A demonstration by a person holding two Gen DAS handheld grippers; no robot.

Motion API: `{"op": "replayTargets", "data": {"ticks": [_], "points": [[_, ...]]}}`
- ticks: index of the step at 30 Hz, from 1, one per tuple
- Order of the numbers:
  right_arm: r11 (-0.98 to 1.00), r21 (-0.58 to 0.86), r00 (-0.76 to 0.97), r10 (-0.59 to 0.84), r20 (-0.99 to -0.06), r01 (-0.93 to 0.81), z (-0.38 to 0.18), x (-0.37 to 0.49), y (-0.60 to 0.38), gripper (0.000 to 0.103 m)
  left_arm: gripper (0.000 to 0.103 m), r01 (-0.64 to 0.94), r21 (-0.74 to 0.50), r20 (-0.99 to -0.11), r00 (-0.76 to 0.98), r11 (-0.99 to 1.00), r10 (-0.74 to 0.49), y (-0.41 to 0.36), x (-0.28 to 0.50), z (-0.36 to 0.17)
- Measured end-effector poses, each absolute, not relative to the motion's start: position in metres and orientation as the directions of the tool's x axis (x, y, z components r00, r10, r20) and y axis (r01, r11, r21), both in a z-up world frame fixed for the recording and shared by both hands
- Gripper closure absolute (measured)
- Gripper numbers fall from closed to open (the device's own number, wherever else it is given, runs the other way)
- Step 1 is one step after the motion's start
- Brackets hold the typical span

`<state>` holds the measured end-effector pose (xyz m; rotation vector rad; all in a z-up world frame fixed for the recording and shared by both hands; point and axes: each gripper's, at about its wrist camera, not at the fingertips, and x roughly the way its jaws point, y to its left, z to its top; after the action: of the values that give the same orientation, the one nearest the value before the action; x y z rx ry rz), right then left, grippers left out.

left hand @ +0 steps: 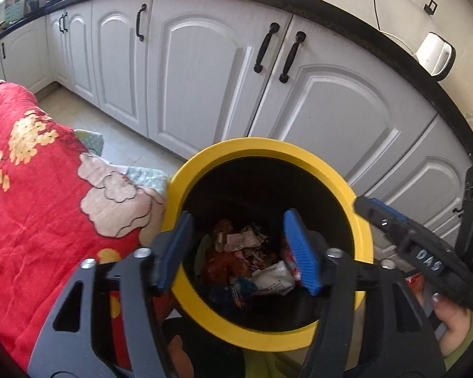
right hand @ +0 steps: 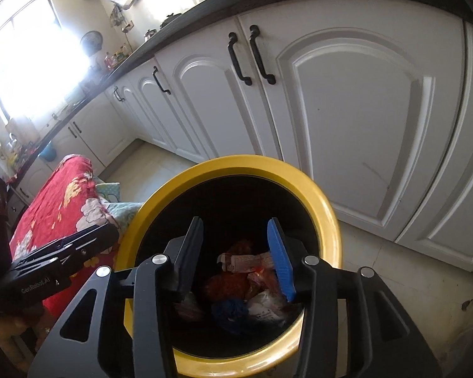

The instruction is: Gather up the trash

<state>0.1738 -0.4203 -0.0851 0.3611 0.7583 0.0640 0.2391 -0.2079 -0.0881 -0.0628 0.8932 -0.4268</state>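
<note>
A black bin with a yellow rim [left hand: 268,148] [right hand: 236,162] stands on the floor in front of the cabinets. It holds crumpled wrappers and other trash [left hand: 246,252] [right hand: 236,283]. My left gripper [left hand: 239,217] hangs over the bin's mouth, open, with nothing between its blue pads. My right gripper [right hand: 235,222] is also over the mouth, open and empty. In the left wrist view the right gripper [left hand: 410,236] shows at the right edge, held by a person's hand [left hand: 451,315]. The right wrist view has the left gripper [right hand: 63,252] at its left edge.
White cabinet doors [left hand: 205,78] [right hand: 362,110] with black handles run behind the bin under a dark countertop. A red floral blanket [left hand: 31,173] [right hand: 56,201] lies left of the bin, touching its side. Pale floor tiles [right hand: 362,245] show to the right.
</note>
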Motion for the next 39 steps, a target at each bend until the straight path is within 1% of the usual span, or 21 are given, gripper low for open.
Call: {"op": "replayTargets", "data": {"ticks": [3,4,5,6,8,12,21,25,29,32,35,39], "points": [[0.941,0.331,0.743,0.171,-0.647,0.071,-0.077,0.164,-0.421,0.043,0.033,0.333,-0.208,-0.735,0.567,0.92,-0.371,-0.2,0.231,-0.082],[0.946,0.317,0.75,0.163,-0.641,0.065,-0.073,0.157,-0.419,0.041,0.027,0.332,-0.193,-0.731,0.579,0.923,-0.361,-0.197,0.227,-0.078],[0.949,0.31,0.754,0.16,-0.637,0.061,-0.071,0.152,-0.418,0.035,0.023,0.334,-0.185,-0.726,0.587,0.924,-0.357,-0.195,0.224,-0.075],[0.953,0.298,0.764,0.154,-0.626,0.052,-0.066,0.144,-0.415,0.029,0.021,0.339,-0.18,-0.718,0.597,0.924,-0.359,-0.191,0.218,-0.07],[0.961,0.275,0.779,0.141,-0.61,0.042,-0.059,0.131,-0.41,0.021,0.012,0.343,-0.167,-0.7,0.619,0.924,-0.356,-0.184,0.206,-0.059],[0.971,0.237,0.821,0.117,-0.558,0.023,-0.04,0.101,-0.399,0.008,0.011,0.344,-0.139,-0.662,0.665,0.929,-0.346,-0.171,0.182,-0.041],[0.988,0.156,0.902,0.085,-0.424,-0.02,-0.009,0.045,-0.361,0.006,0.011,0.277,-0.139,-0.59,0.748,0.951,-0.305,-0.129,0.124,-0.013],[0.991,0.127,0.936,0.085,-0.341,-0.044,-0.002,0.018,-0.338,0.006,0.011,0.244,-0.127,-0.552,0.788,0.961,-0.273,-0.11,0.097,-0.008],[0.995,0.095,0.969,0.058,-0.24,-0.036,0.001,-0.008,-0.321,0.006,0.011,0.216,-0.088,-0.511,0.828,0.972,-0.23,-0.096,0.069,-0.007],[0.997,0.06,0.981,0.053,-0.188,-0.042,0.003,-0.019,-0.31,0.006,0.011,0.199,-0.062,-0.48,0.853,0.978,-0.204,-0.089,0.051,-0.009],[0.997,0.058,0.984,0.057,-0.169,-0.048,0.004,-0.025,-0.305,0.006,0.011,0.188,-0.059,-0.46,0.867,0.98,-0.193,-0.085,0.037,-0.01],[0.997,0.062,0.982,0.06,-0.177,-0.05,0.003,-0.027,-0.303,0.006,0.011,0.184,-0.057,-0.434,0.88,0.981,-0.19,-0.084,0.027,-0.01]]}}
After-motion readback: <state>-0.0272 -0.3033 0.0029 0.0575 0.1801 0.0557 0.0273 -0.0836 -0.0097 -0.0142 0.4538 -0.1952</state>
